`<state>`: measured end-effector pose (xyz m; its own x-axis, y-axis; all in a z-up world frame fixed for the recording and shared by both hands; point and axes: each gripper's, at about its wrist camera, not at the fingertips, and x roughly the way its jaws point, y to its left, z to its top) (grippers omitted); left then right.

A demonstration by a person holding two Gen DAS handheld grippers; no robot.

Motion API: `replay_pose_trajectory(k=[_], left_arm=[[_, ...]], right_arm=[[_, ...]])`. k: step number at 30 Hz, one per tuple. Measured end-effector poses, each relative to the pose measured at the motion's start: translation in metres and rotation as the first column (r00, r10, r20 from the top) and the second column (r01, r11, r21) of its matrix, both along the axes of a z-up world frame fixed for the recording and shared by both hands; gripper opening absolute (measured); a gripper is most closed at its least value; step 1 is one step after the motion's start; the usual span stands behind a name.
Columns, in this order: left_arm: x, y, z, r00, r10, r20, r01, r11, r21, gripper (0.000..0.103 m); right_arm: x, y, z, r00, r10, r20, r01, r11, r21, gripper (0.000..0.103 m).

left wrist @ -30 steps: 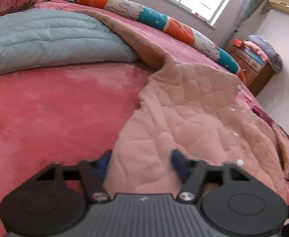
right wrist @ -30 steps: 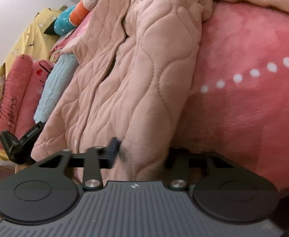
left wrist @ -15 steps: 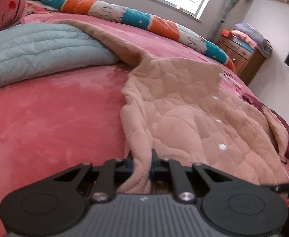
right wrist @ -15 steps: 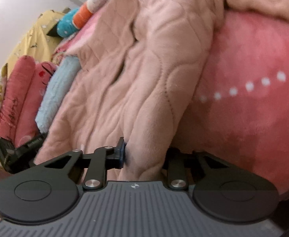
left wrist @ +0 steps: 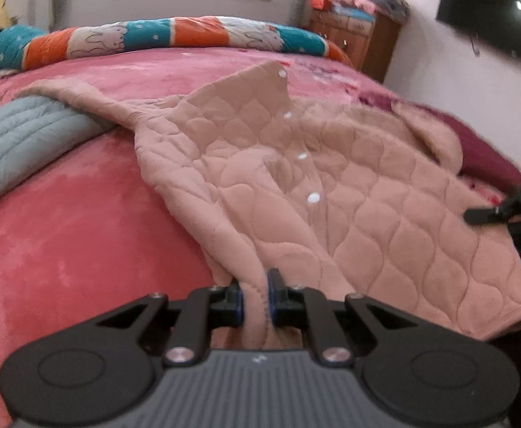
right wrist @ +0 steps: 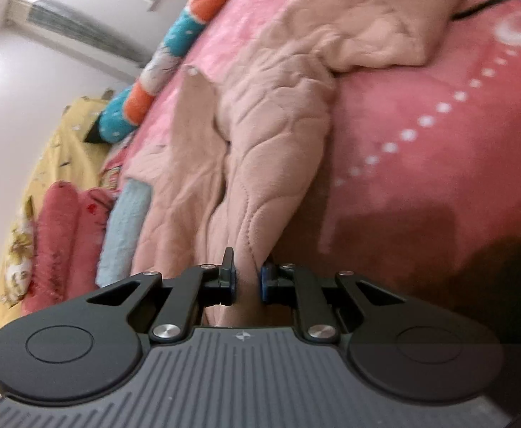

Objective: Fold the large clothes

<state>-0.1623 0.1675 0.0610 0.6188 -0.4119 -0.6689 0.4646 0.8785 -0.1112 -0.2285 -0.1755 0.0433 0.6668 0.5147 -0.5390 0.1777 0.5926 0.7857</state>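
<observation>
Peach-pink quilted fleece garment (left wrist: 360,192): soft, padded, stitched in wavy scallop lines, with a row of white snap buttons (left wrist: 313,198) along one front edge. It lies spread on the bed, its collar end draped over a folded pale-blue ribbed blanket (left wrist: 21,142), its near hem raised off the cover at two points.

Left hand-held gripper (left wrist: 255,301): black, blue-padded, pressed together on a bunched fold of the hem; the cloth rises taut from the pinch.

Right hand-held gripper (right wrist: 248,281): its jaws have just been closing and now pinch the garment's other hem corner, with fabric gathered between the pads.

Plush coral-pink bedcover (left wrist: 64,242): velvety, dotted with white in the right wrist view; broad bare stretches flank the garment on both sides.

Long bolster in teal, orange and white panels (left wrist: 160,39): lies along the bed's far edge, well apart from the garment.
</observation>
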Motion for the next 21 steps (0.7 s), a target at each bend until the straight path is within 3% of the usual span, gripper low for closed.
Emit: replay_pose_trajectory(k=[3,9,11,12,13,14,18,21], left_arm=[[0.004,0.003,-0.001,1.000,0.028,0.002,-0.028,0.997,0.066,0.011],[-0.004,0.023,0.024,0.994,0.104,0.028,-0.107,0.985,0.132,0.026],[-0.010,0.029,0.036,0.991,0.124,0.048,-0.130,0.981,0.148,0.033],[-0.012,0.034,0.046,0.989,0.136,0.064,-0.144,0.977,0.156,0.034],[-0.013,0.036,0.053,0.987,0.142,0.075,-0.152,0.976,0.159,0.037],[-0.013,0.039,0.063,0.984,0.151,0.092,-0.164,0.974,0.156,0.041],[-0.004,0.033,0.091,0.976,0.157,0.150,-0.176,0.977,0.119,0.049],[0.012,0.010,0.100,0.976,0.121,0.179,-0.134,0.989,0.062,0.057]], right_arm=[[0.001,-0.001,-0.001,1.000,-0.011,-0.007,0.011,1.000,-0.008,0.021],[-0.004,-0.013,0.005,0.996,-0.083,0.008,0.084,0.995,-0.050,0.038],[-0.007,-0.020,0.010,0.992,-0.121,0.035,0.123,0.990,-0.071,0.052],[-0.008,-0.023,0.015,0.989,-0.136,0.059,0.141,0.986,-0.086,0.067],[-0.006,-0.025,0.019,0.986,-0.146,0.083,0.154,0.983,-0.103,0.074],[-0.007,-0.027,0.025,0.981,-0.152,0.119,0.167,0.977,-0.133,0.076],[0.001,-0.029,0.048,0.963,-0.148,0.227,0.200,0.953,-0.227,0.102],[0.016,-0.028,0.064,0.950,-0.115,0.290,0.199,0.940,-0.277,0.102]])
